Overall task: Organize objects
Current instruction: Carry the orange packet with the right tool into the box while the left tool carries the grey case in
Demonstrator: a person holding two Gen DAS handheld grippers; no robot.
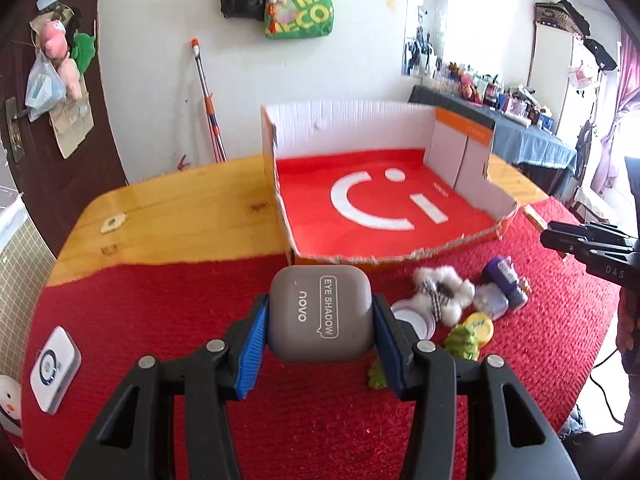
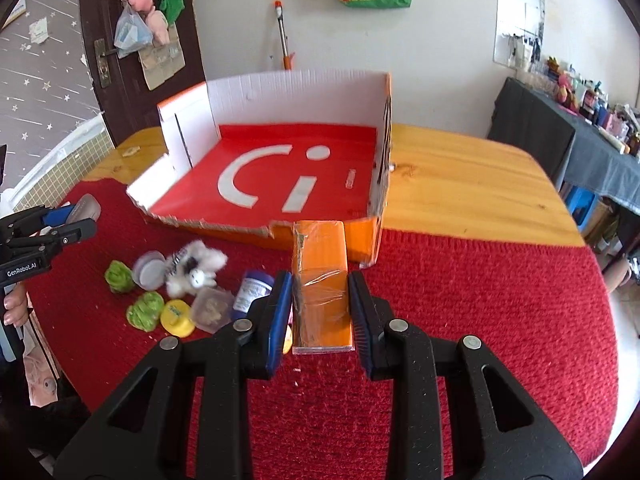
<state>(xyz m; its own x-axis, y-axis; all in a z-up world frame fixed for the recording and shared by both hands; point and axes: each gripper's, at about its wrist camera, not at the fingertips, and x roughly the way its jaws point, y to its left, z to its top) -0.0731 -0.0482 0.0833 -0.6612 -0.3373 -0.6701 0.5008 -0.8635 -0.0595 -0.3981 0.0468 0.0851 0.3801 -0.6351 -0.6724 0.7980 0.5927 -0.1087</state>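
Left gripper (image 1: 320, 334) – pinching grey eyeshadow case (image 1: 322, 314), held above red cloth (image 1: 160, 320). Right gripper (image 2: 320, 312) – clamped on orange packet (image 2: 322, 292), also off the cloth. Loose heap between them on cloth: green toys (image 2: 146, 312), yellow lid (image 2: 176, 316), white plush (image 2: 196, 268), purple bottle (image 2: 252, 290), clear tub (image 2: 210, 308). Beyond, touching cloth's far edge: torn box (image 1: 400, 256), red floor, empty, on wooden table (image 1: 180, 208).
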